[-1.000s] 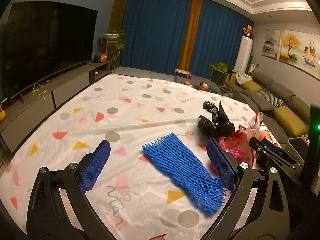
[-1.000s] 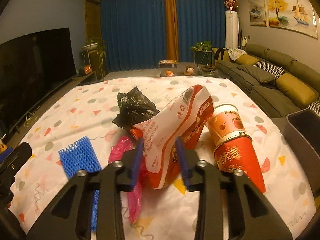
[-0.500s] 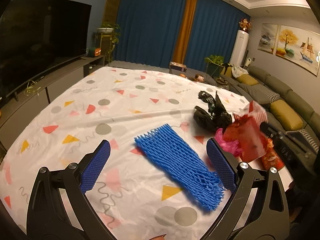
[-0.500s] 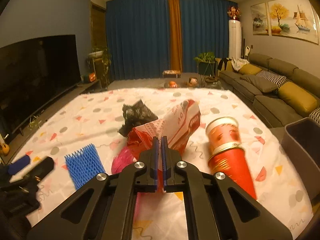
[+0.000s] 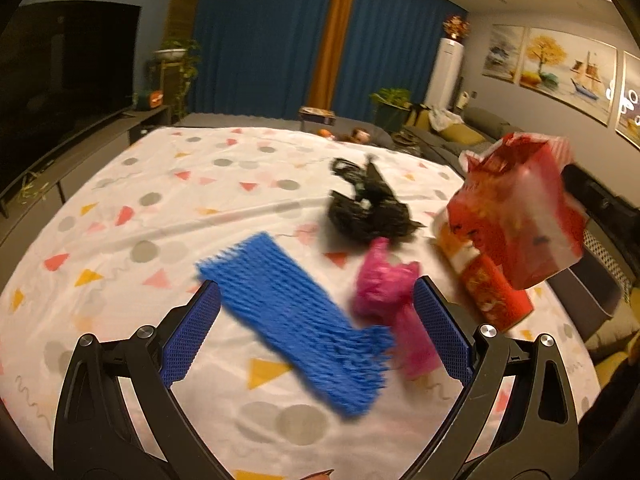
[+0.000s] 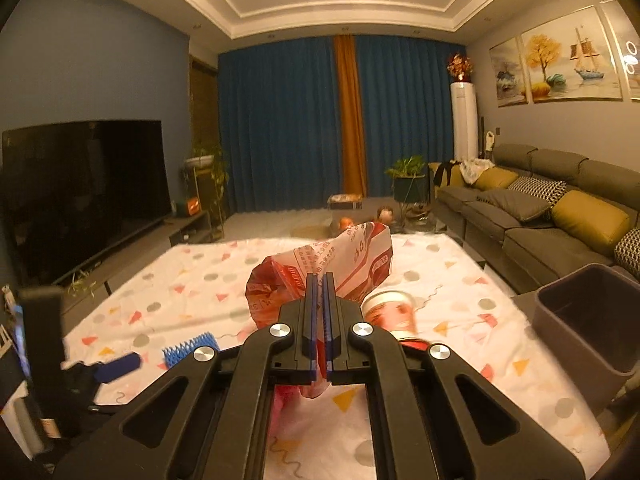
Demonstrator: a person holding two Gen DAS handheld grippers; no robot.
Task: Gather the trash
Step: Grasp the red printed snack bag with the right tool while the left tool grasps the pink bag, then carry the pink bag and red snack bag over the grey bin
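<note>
step: your right gripper (image 6: pixel 319 320) jaws clamp the red wrapper (image 6: pixel 340 264), lifted | left gripper (image 5: pixel 316 336) jaws gape over blue foam net (image 5: pixel 296 320) | next: carry wrapper to the grey bin (image 6: pixel 592 320), lower right of the frame

Blue foam net (image 5: pixel 296 320) motion-blurred; red cup (image 6: pixel 394 314) partly hidden.

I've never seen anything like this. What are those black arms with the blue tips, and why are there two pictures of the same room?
No robot here: a person holds a two-finger grabber in each hand, each with a camera looking along its fingers. One picture is from the left gripper, open above a blue foam net on the patterned cloth. Beside the net lie a pink bag, a black bag and a red cup. The other picture is from the right gripper, shut on a red and white snack wrapper, lifted off the cloth. A grey bin stands to the right.
</note>
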